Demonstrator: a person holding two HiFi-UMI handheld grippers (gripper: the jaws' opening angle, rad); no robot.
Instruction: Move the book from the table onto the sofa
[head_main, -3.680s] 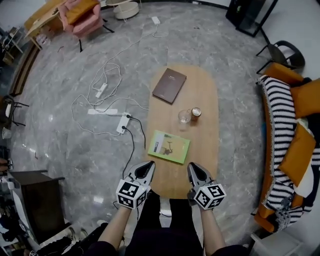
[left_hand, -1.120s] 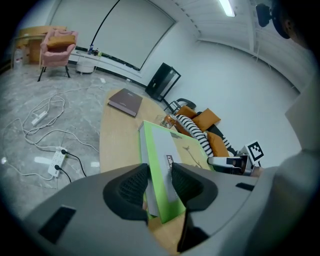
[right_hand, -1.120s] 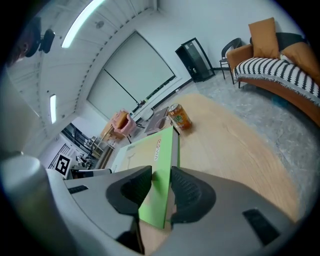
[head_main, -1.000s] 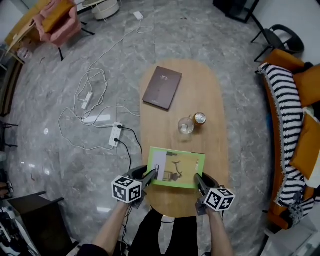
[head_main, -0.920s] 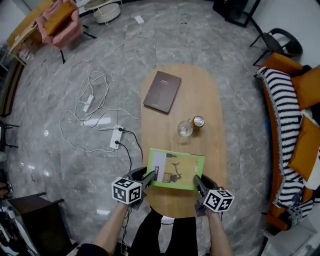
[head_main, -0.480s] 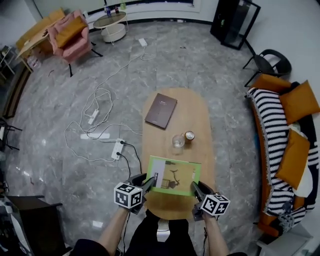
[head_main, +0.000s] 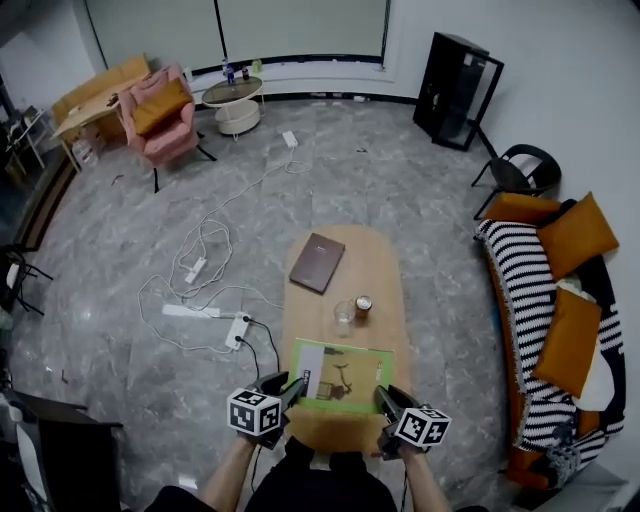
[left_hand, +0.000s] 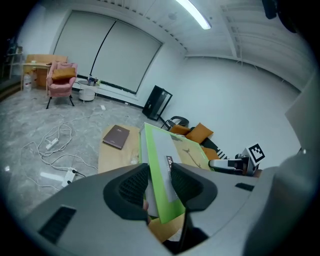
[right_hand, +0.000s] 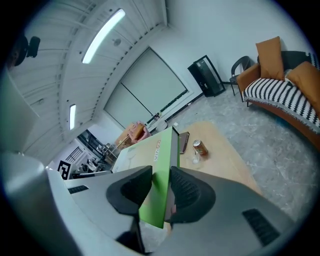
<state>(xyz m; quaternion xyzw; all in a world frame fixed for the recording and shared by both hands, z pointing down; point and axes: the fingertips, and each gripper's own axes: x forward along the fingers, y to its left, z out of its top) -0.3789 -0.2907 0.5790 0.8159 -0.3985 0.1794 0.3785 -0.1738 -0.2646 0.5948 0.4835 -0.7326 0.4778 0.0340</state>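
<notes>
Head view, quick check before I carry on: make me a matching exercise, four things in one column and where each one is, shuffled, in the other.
Things:
1. green book
2. brown book
3. can
4. orange cushions

Places:
A. on the striped sofa
B. lying flat at the far end of the table
C. clamped at its side edges by the left gripper and the right gripper, above the table's near end
D. standing mid-table beside the glass

Pairs: 1-C, 2-B, 3-D, 4-A
</notes>
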